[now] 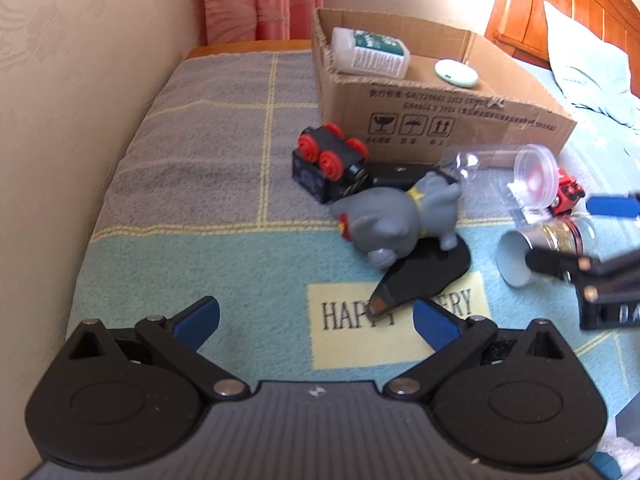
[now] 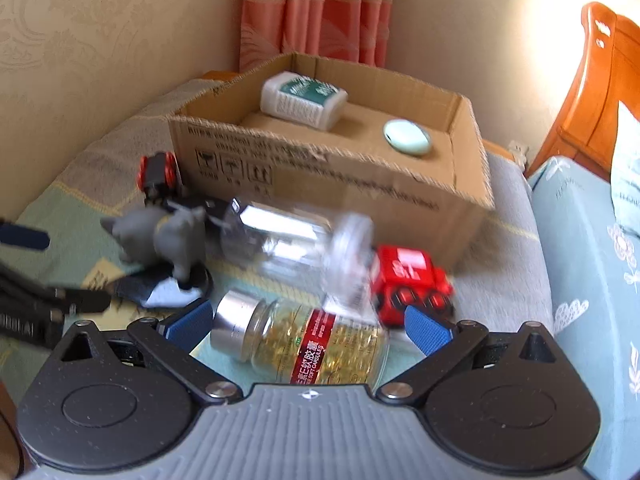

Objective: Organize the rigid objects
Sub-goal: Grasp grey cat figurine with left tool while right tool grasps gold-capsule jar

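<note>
Right wrist view: right gripper [image 2: 308, 326] spread wide, jaws released, blue pads flanking a glass jar of yellow soft capsules with a silver metal cap and red label band [image 2: 308, 344]. Jar lies on its side on the bed blanket [image 2: 500, 272], directly between the pads but not yet touched as far as can be told. Long axis runs left-right across the jaw opening, cap toward the left pad, so a closing would bear on the ends, not the sides; judgement: wrist rotation likely needed before closing. Just beyond, a clear plastic jar with a clear lid [image 2: 296, 244] on its side, blurred, and a red toy vehicle [image 2: 408, 276] beside it. Farther: grey rubber animal figure [image 2: 164, 236], then the open cardboard box [image 2: 328, 184] holding a white bottle with a green label [image 2: 304, 98] and a pale green disc [image 2: 407, 137]. Left wrist view: left gripper [image 1: 316, 318] also released, empty, over the blanket; black shoe-horn-like piece [image 1: 420, 276] just ahead. Right hand is clearly nearer the capsule jar.
</note>
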`<control>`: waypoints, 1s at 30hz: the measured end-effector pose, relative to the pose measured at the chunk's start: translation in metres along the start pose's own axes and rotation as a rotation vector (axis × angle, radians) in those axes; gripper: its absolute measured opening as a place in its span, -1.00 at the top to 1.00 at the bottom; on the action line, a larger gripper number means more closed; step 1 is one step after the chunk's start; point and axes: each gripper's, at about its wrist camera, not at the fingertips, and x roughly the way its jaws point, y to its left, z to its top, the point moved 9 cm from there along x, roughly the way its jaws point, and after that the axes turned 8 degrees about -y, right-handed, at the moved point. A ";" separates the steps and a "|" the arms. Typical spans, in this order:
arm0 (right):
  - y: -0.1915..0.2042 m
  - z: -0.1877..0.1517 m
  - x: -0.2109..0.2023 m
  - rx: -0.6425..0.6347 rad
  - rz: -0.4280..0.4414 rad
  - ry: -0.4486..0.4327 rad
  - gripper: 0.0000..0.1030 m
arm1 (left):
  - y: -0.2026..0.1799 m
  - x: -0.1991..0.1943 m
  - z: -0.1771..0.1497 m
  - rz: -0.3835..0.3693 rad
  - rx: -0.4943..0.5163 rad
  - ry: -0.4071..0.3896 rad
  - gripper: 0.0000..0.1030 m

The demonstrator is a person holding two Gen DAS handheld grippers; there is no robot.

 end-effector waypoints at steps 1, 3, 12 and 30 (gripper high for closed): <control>-0.002 -0.004 -0.002 0.001 -0.002 0.004 -1.00 | -0.002 0.001 0.002 -0.002 0.000 -0.003 -0.99; -0.006 -0.013 -0.003 -0.006 -0.005 0.018 -1.00 | -0.006 0.002 0.005 -0.008 -0.002 -0.014 -0.99; -0.017 -0.048 0.009 0.045 0.052 0.098 -1.00 | -0.029 0.011 0.023 -0.069 0.003 -0.036 -0.99; -0.018 -0.049 0.004 0.009 0.078 0.018 -1.00 | -0.042 0.053 0.038 -0.042 -0.077 0.031 -0.60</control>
